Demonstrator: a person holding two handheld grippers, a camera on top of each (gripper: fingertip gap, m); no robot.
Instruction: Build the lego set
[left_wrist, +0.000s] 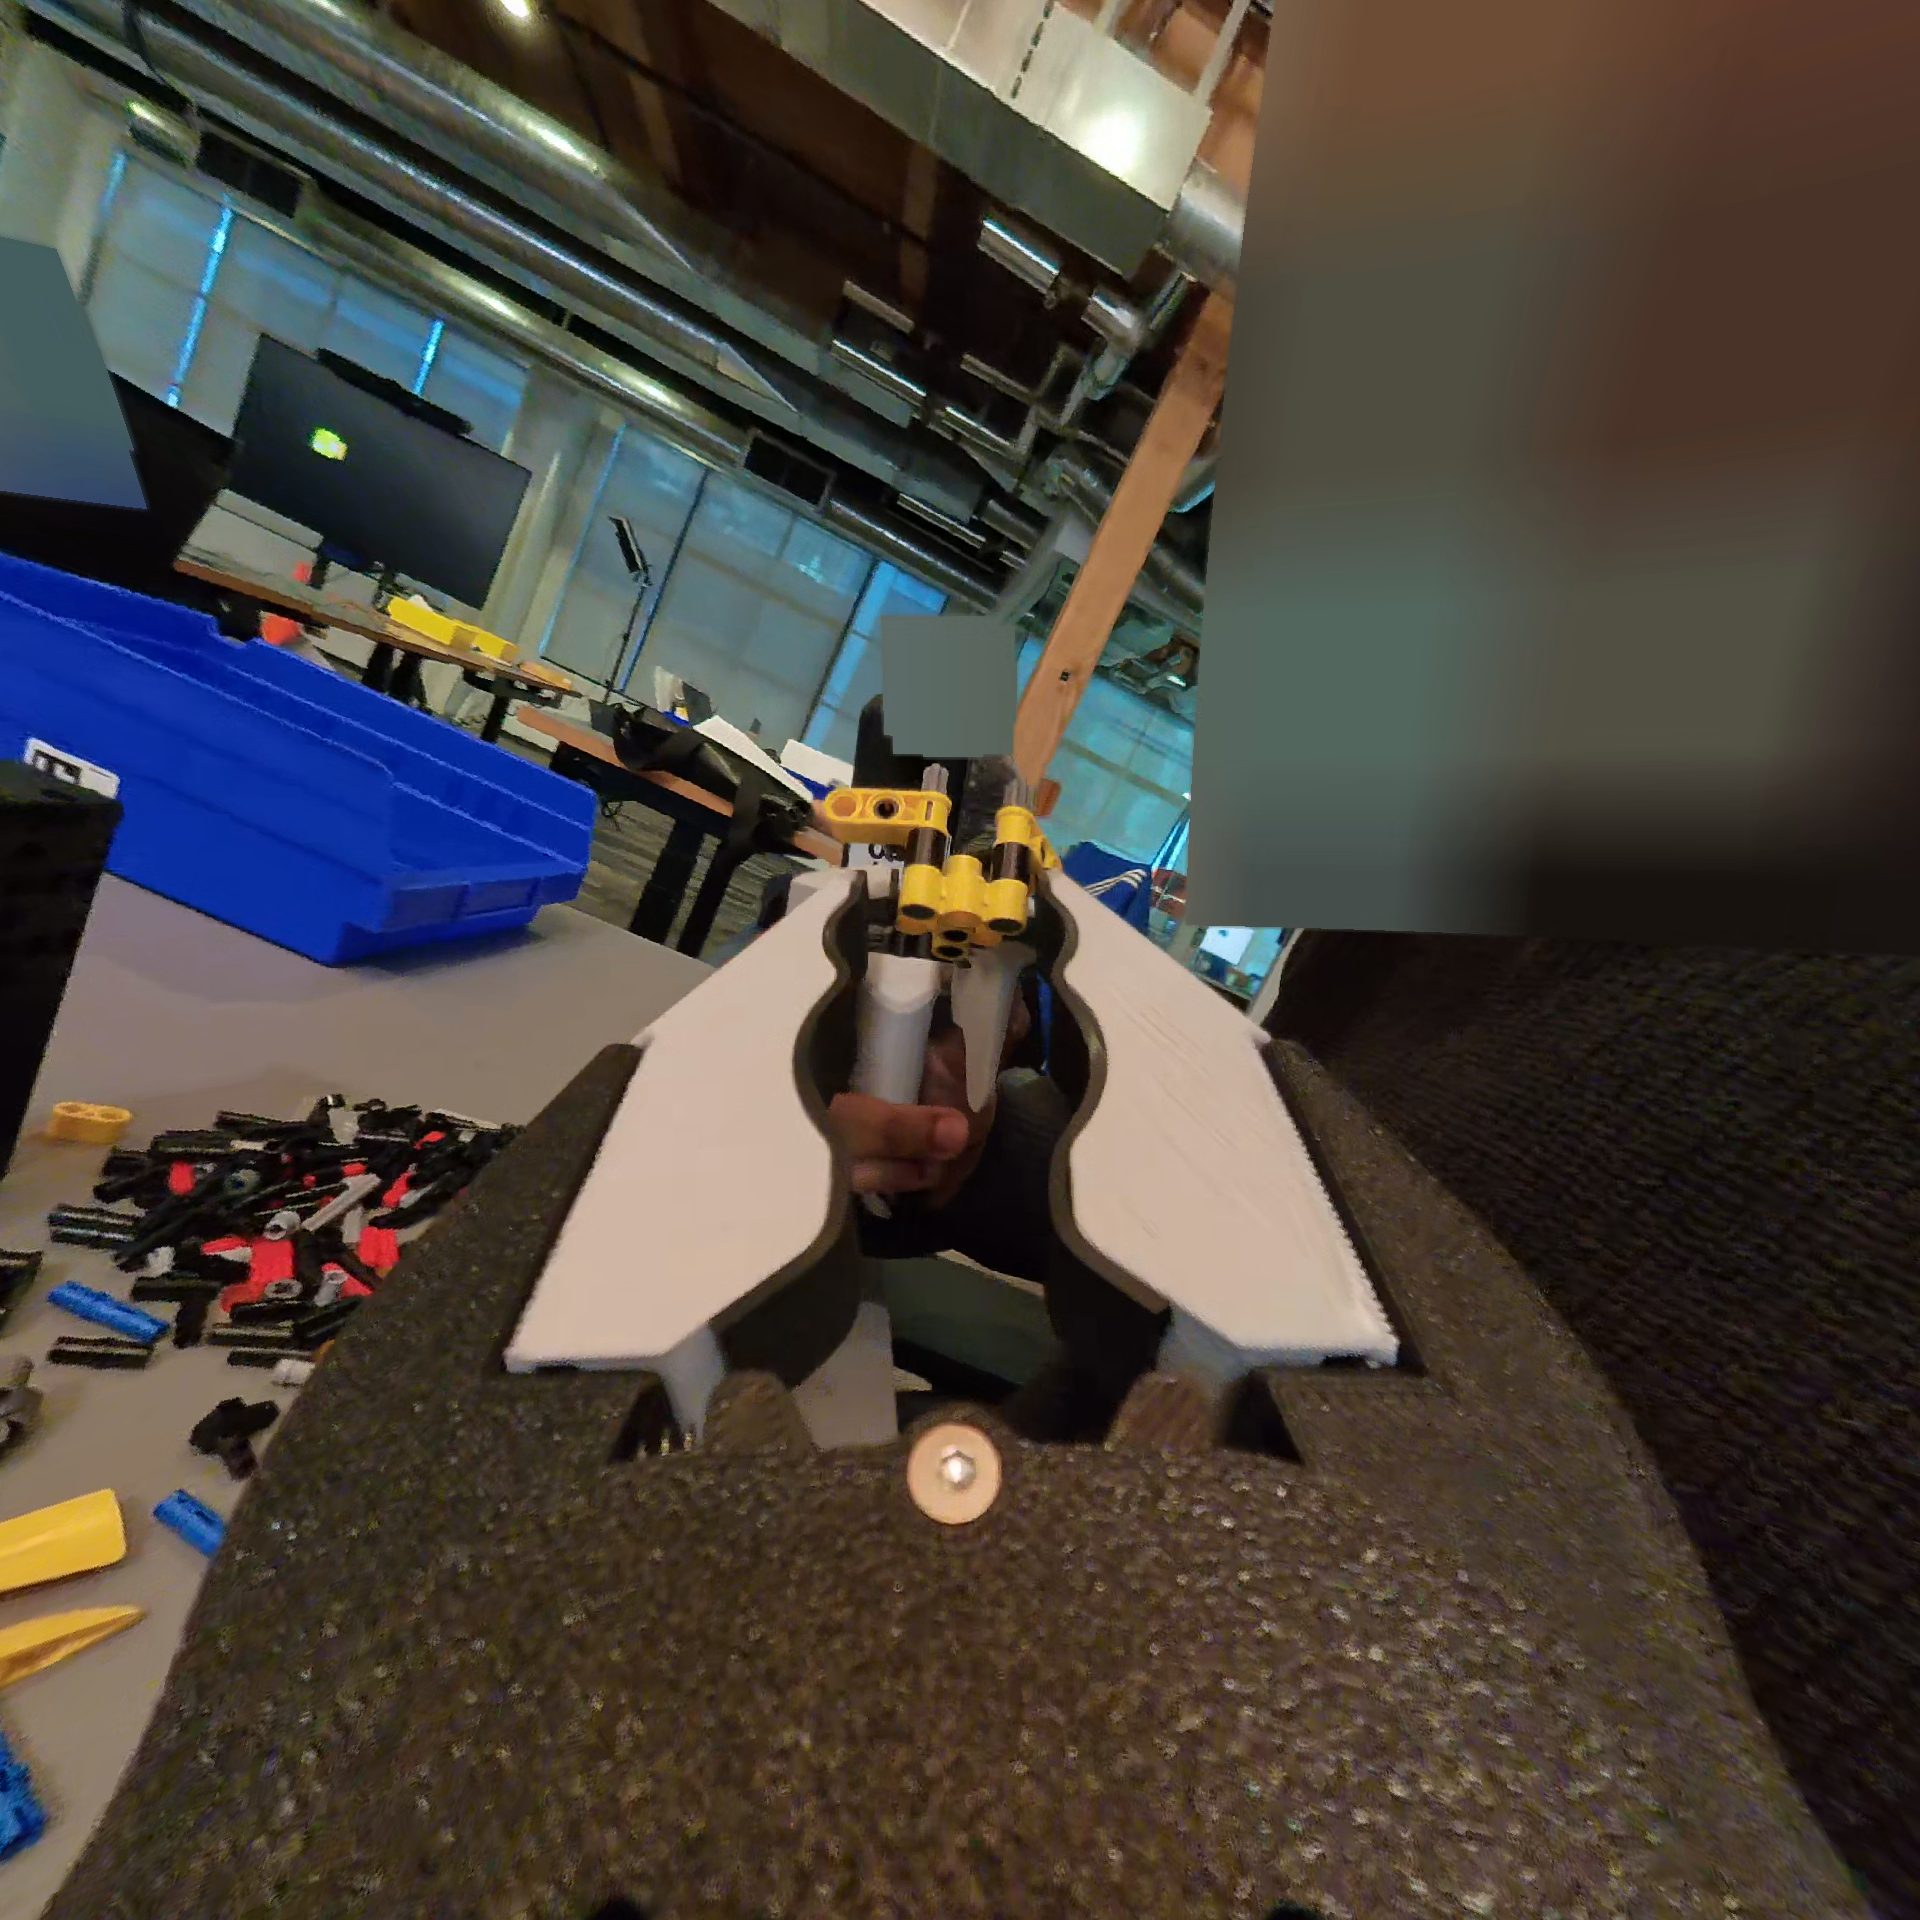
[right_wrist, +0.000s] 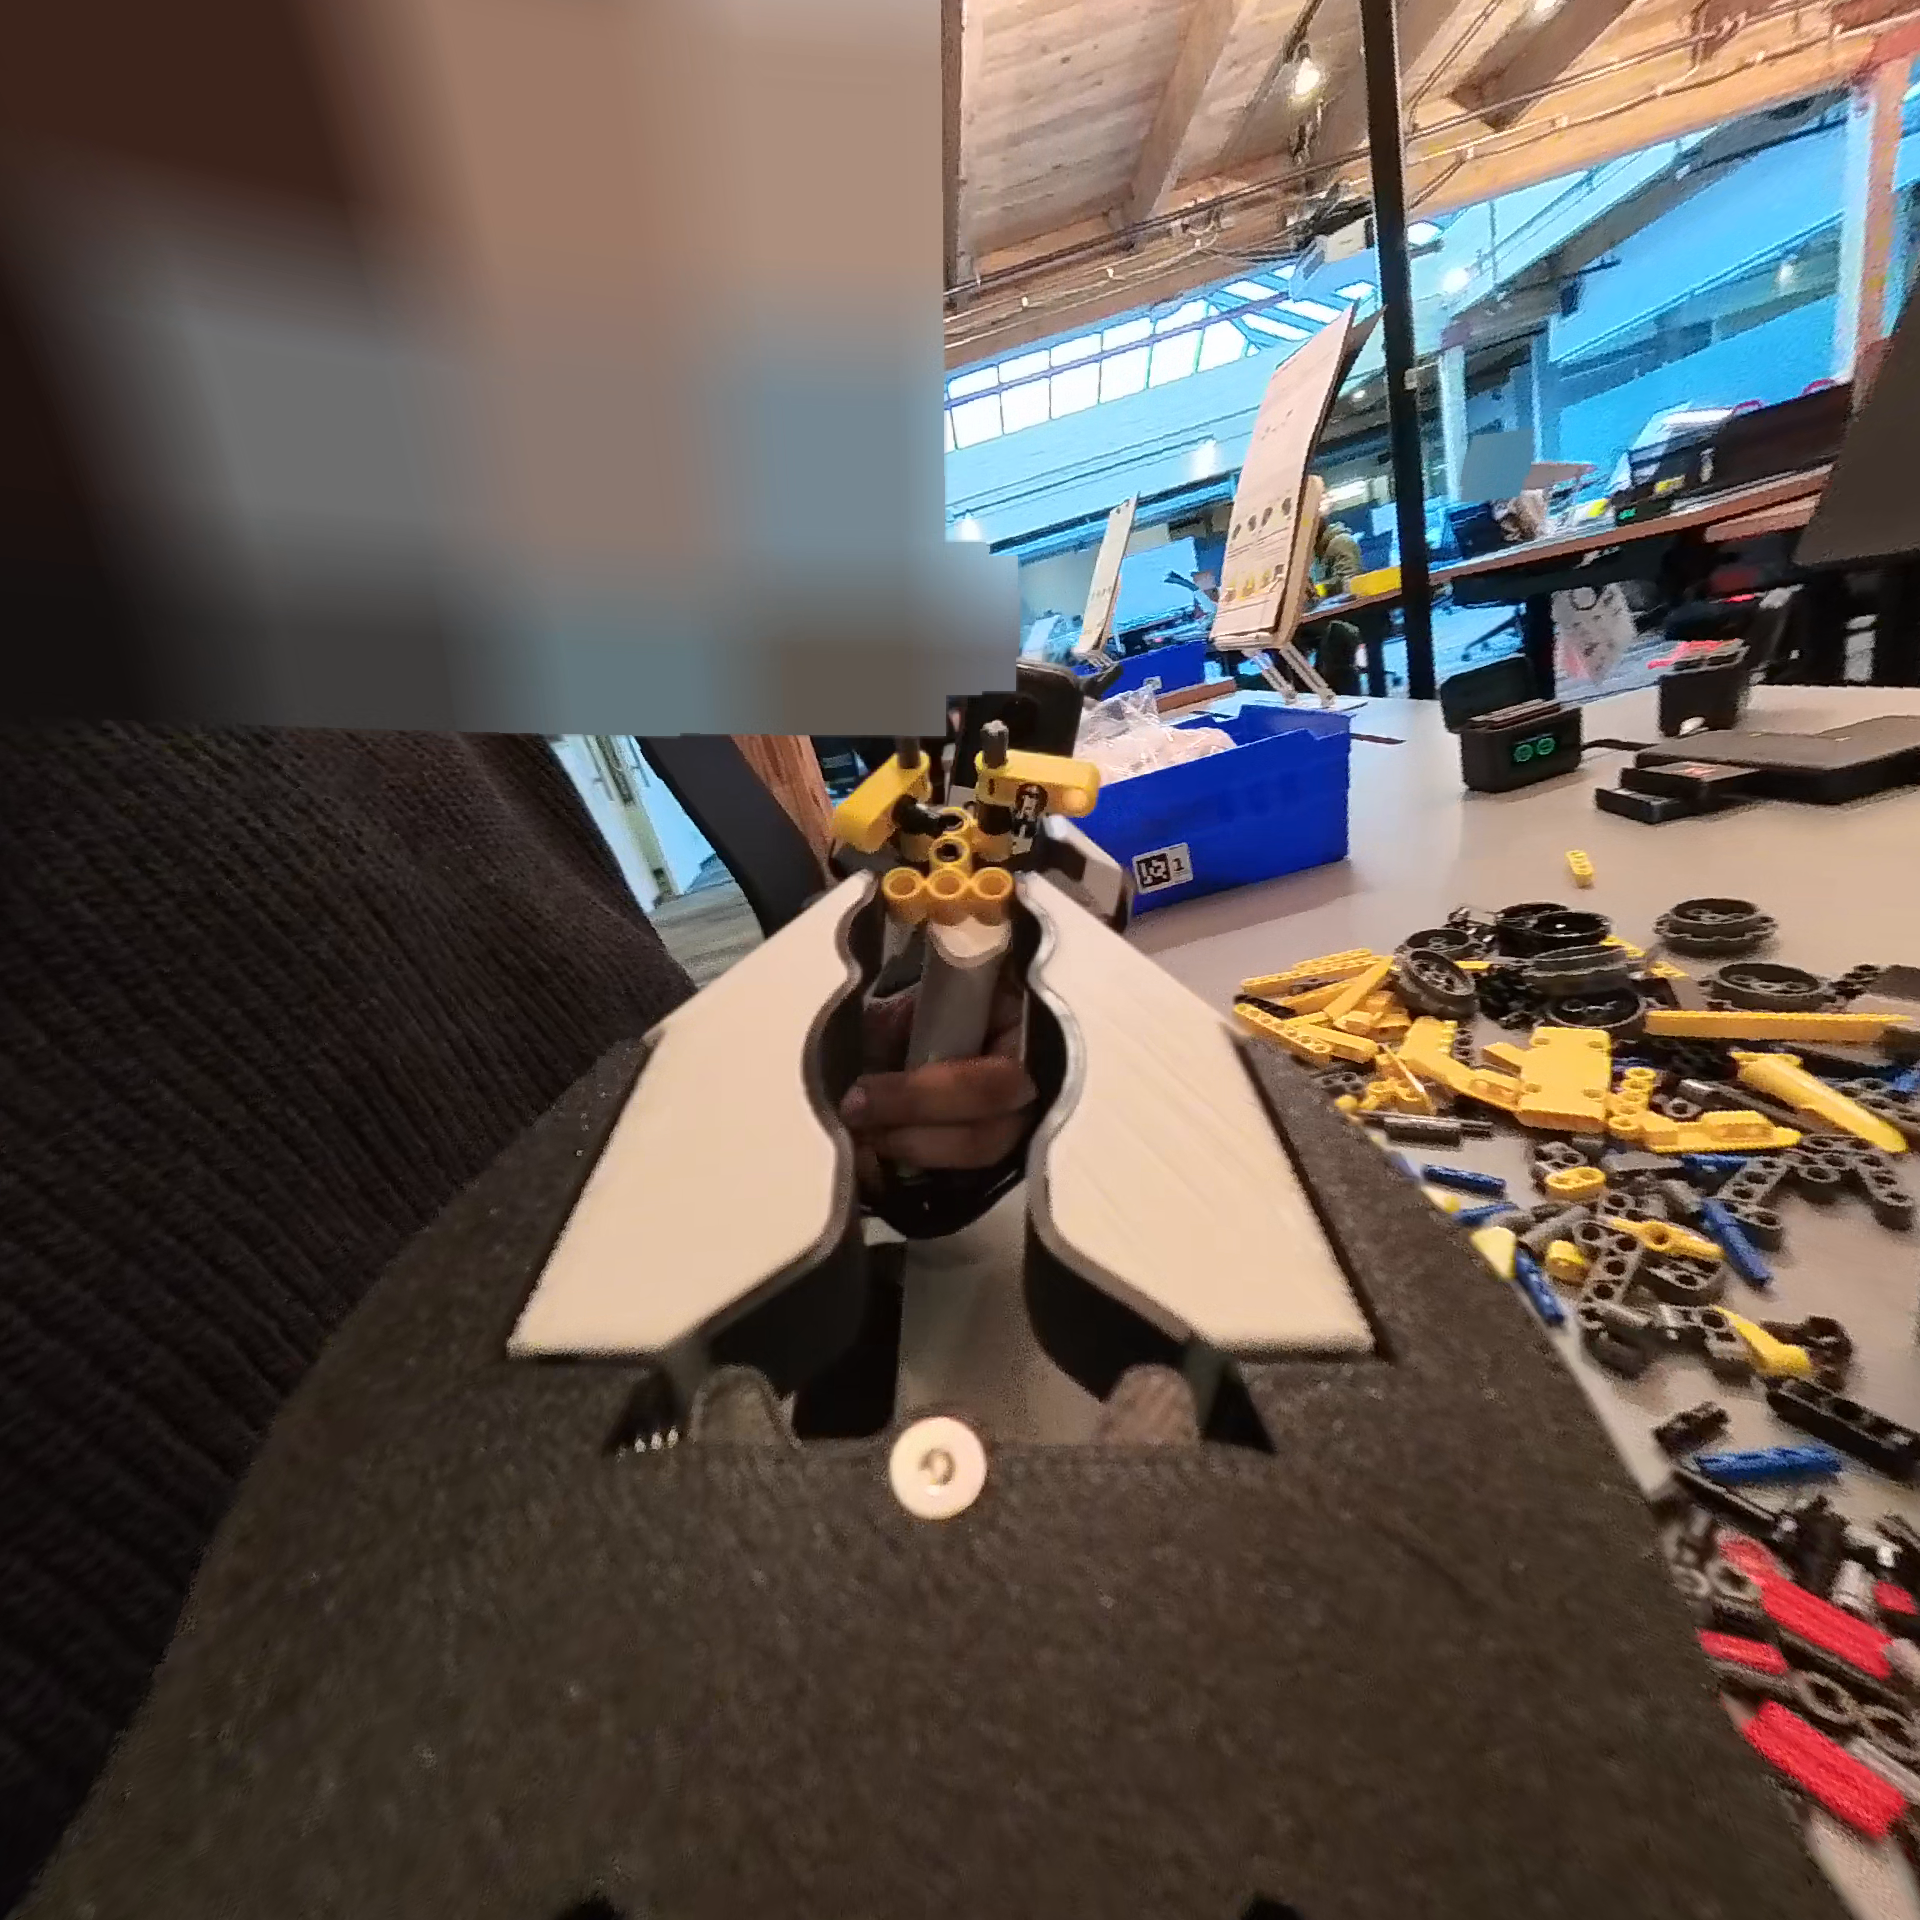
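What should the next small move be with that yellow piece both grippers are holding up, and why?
Probably hold steady and only ease the right gripper off: both it and the left gripper pinch the same yellow assembly in midair above the table, fingertips nearly meeting.

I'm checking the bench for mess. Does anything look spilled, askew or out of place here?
Yes: loose building pieces lie scattered in heaps on the grey table, not in the blue bin. Both grippers meet on a small yellow assembly held above the table.
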